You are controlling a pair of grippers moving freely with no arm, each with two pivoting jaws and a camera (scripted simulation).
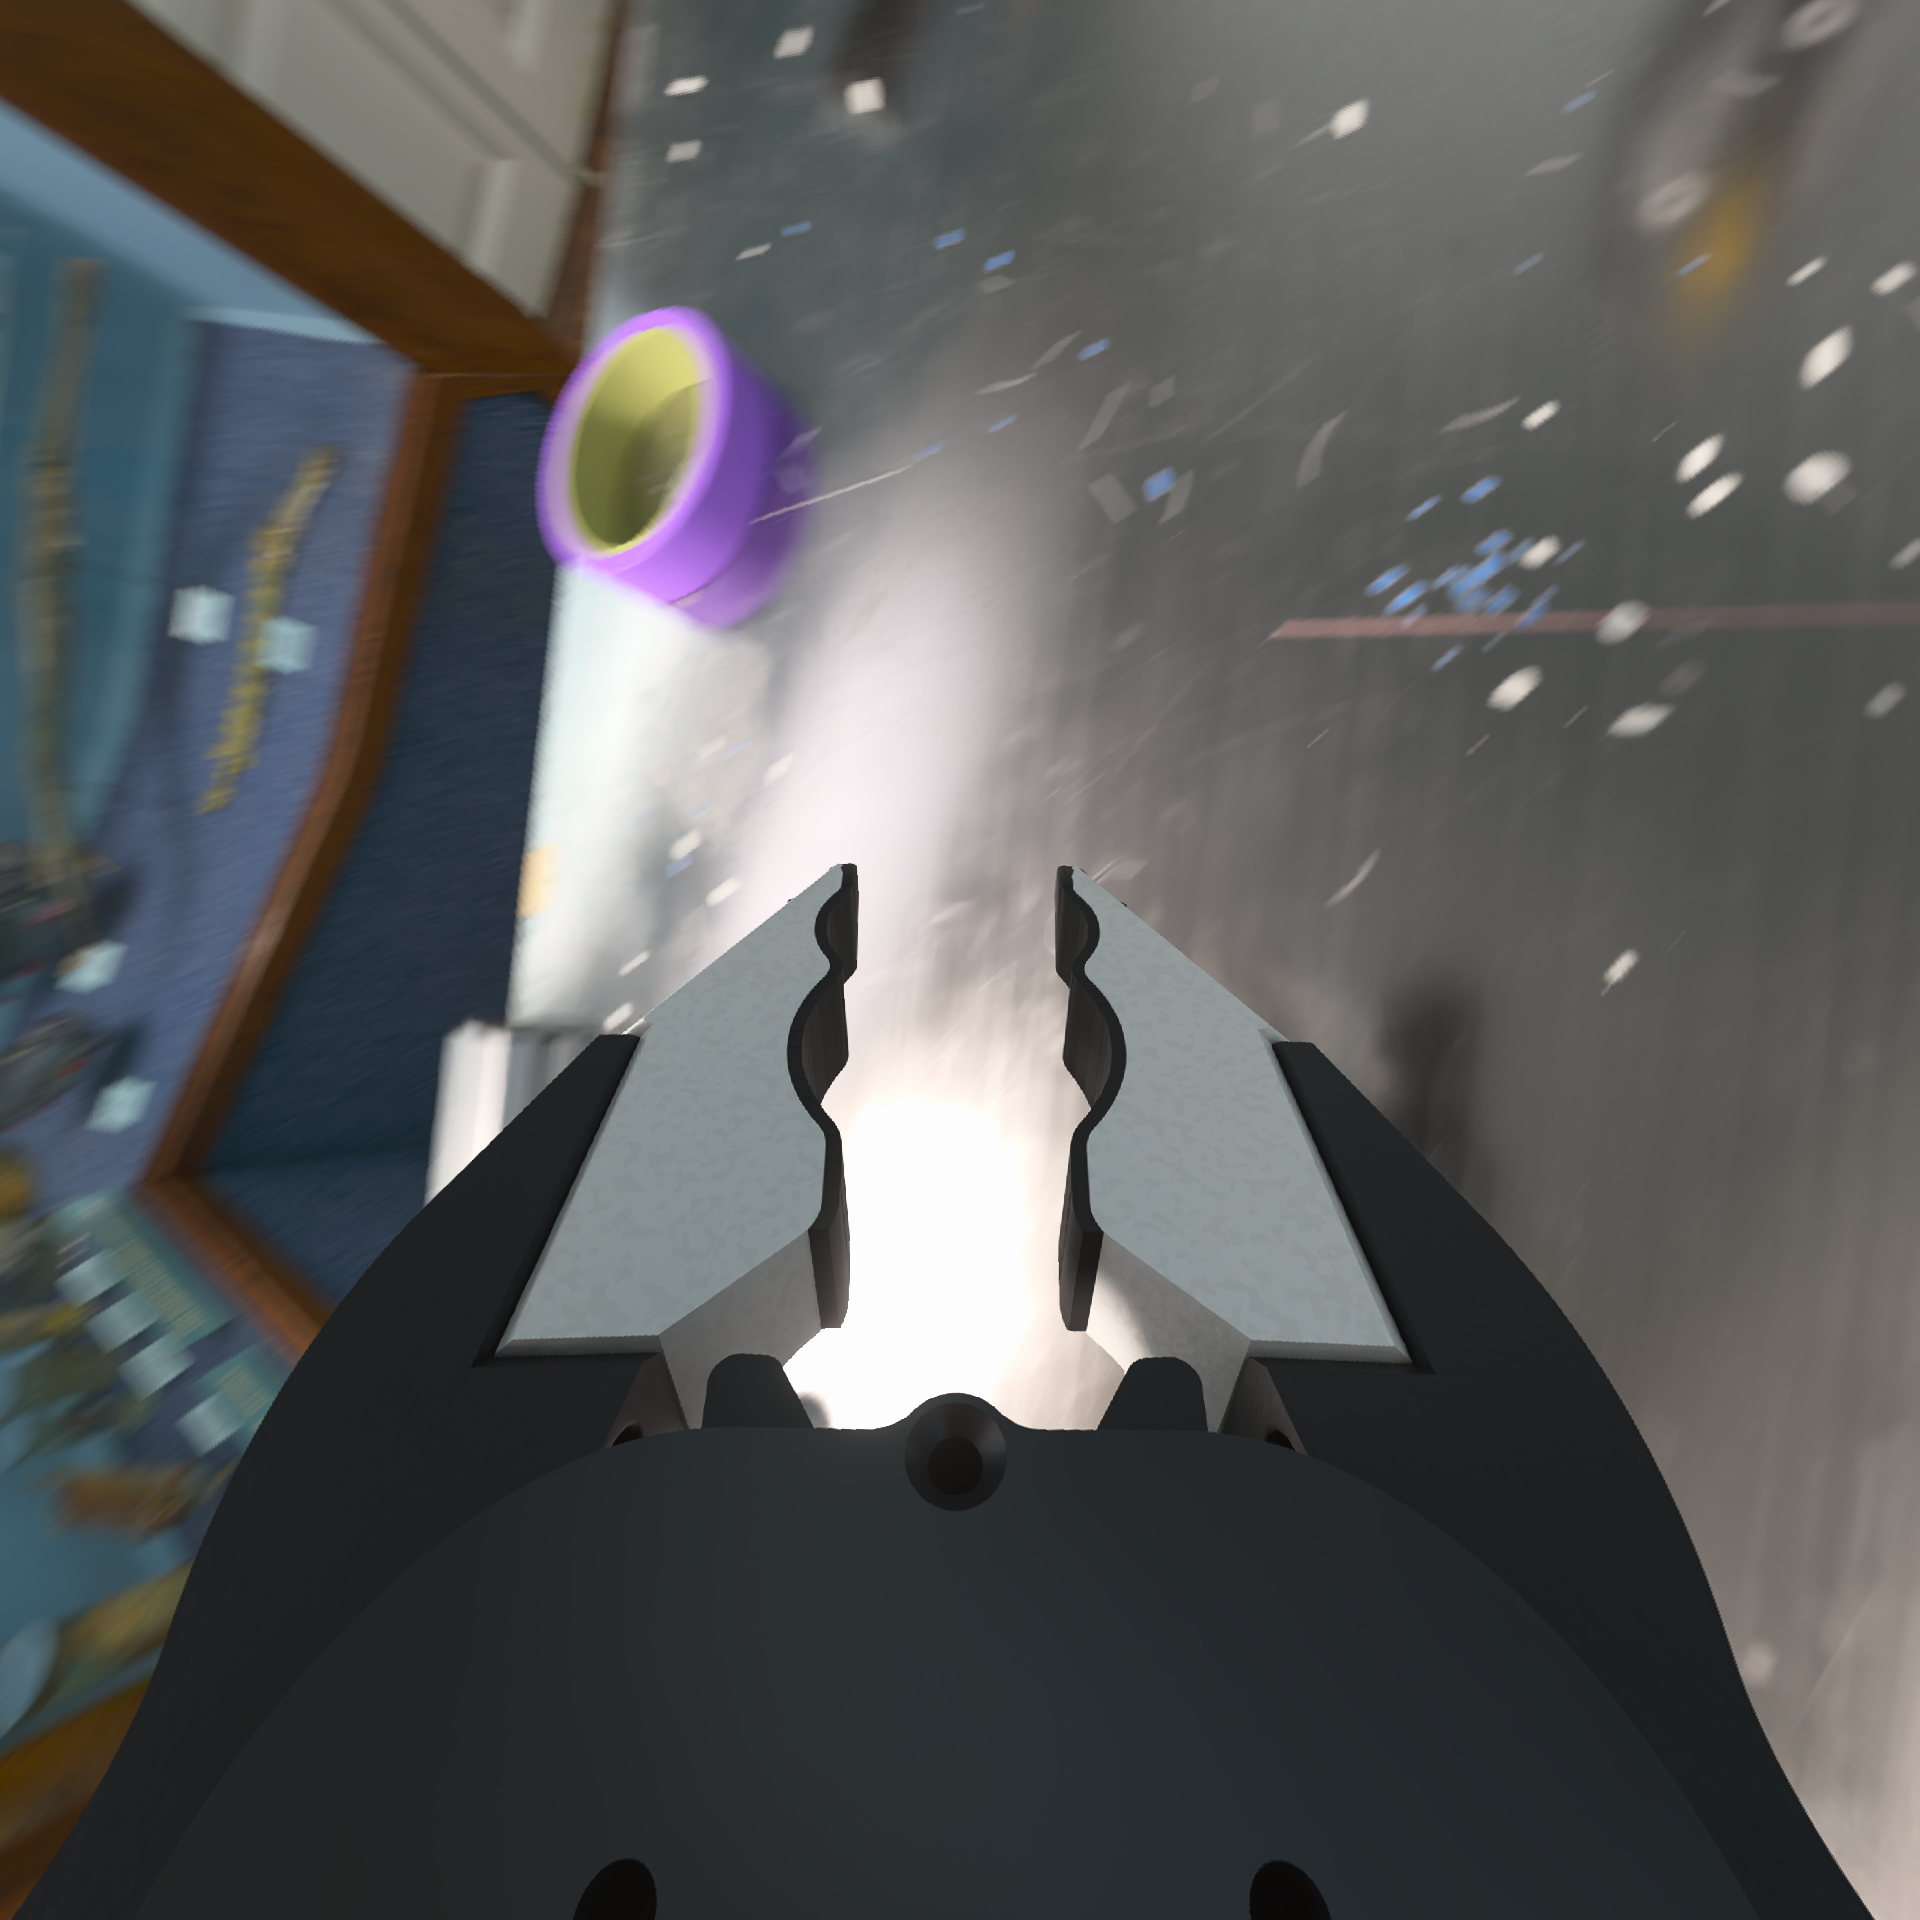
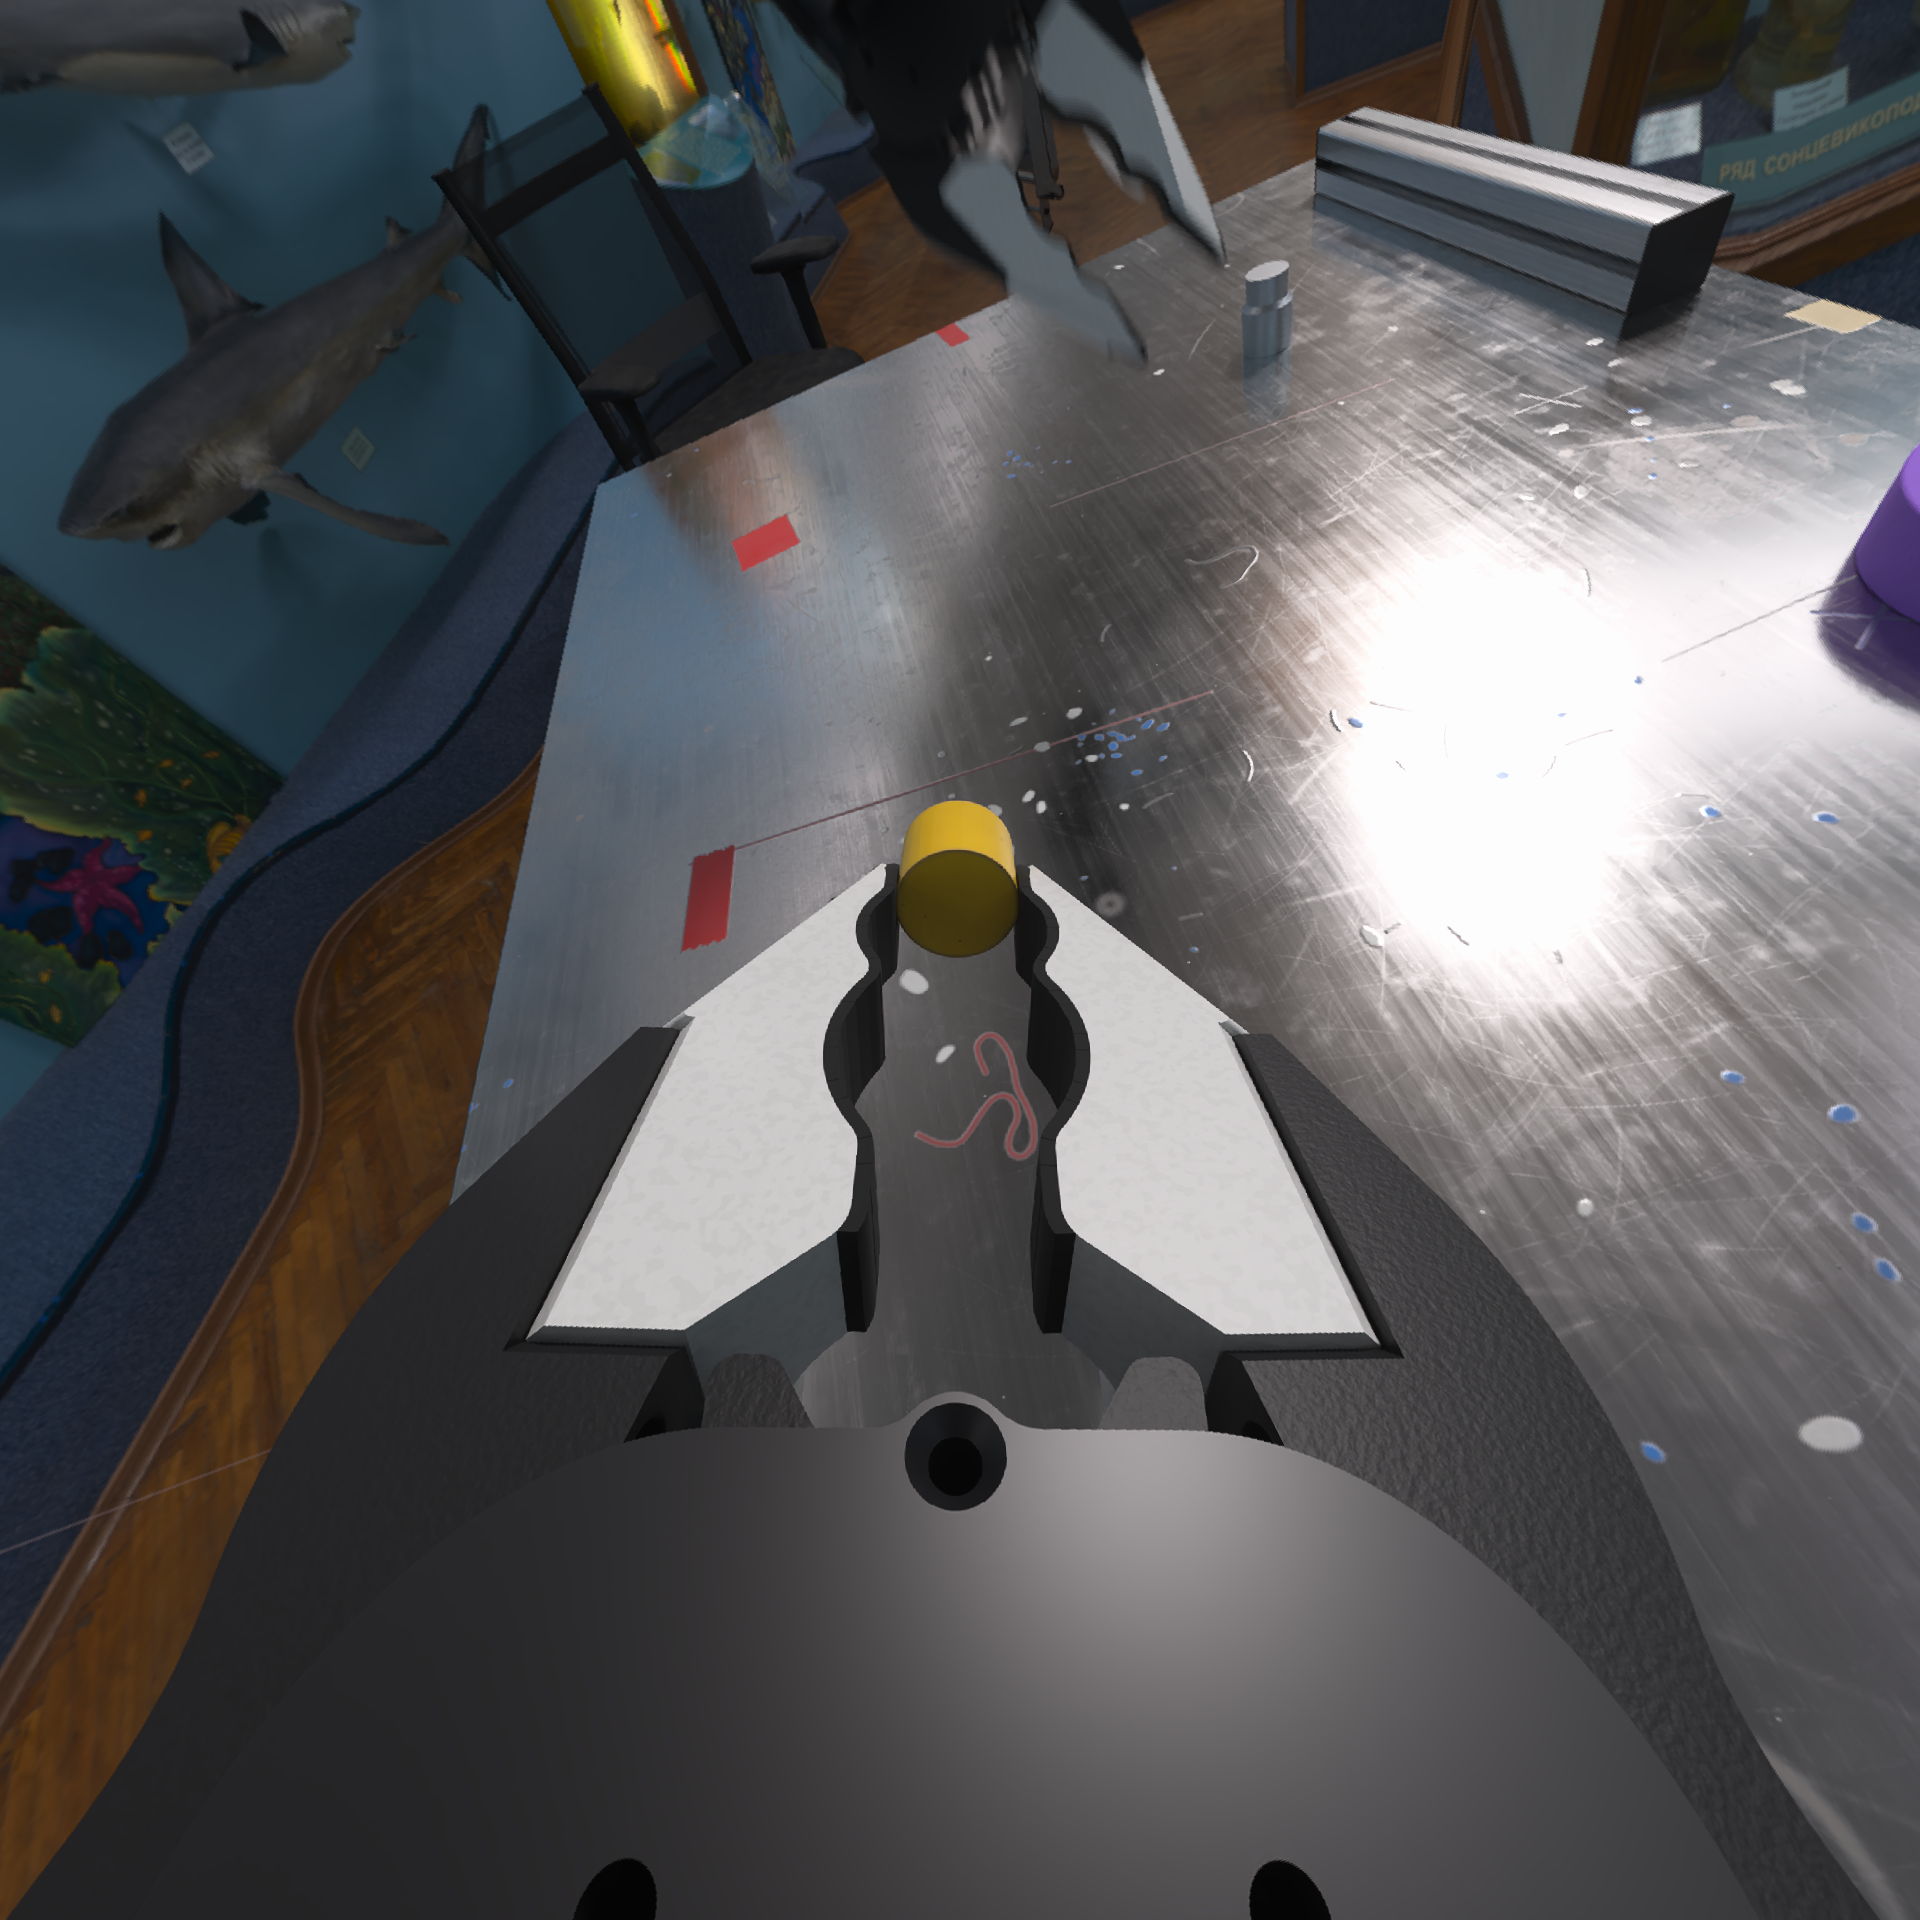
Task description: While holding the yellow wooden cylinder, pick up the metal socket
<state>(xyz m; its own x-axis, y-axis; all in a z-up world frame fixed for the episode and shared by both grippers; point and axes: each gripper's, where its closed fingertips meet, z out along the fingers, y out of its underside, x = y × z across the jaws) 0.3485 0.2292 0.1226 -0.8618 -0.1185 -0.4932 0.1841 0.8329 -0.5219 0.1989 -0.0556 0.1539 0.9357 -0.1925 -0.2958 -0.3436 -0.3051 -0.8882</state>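
My right gripper [image 2: 956,888] is shut on the yellow wooden cylinder [image 2: 956,883], gripping it at the fingertips over the metal table [image 2: 1039,582]. The metal socket [image 2: 1268,312], a small stepped grey cylinder, stands upright at the far end of the table. My left gripper [image 2: 1169,296] shows blurred in the right wrist view, open and pointing down, just left of the socket and not touching it. In the left wrist view the left gripper [image 1: 956,894] is open and empty. That view is motion-blurred and I cannot make out the socket in it.
A purple cup with a yellow-green inside [image 1: 675,488] lies on the table; it also shows at the right edge of the right wrist view [image 2: 1891,551]. An aluminium bar [image 2: 1507,229] lies behind the socket. Red tape strips [image 2: 712,894] mark the table's left edge.
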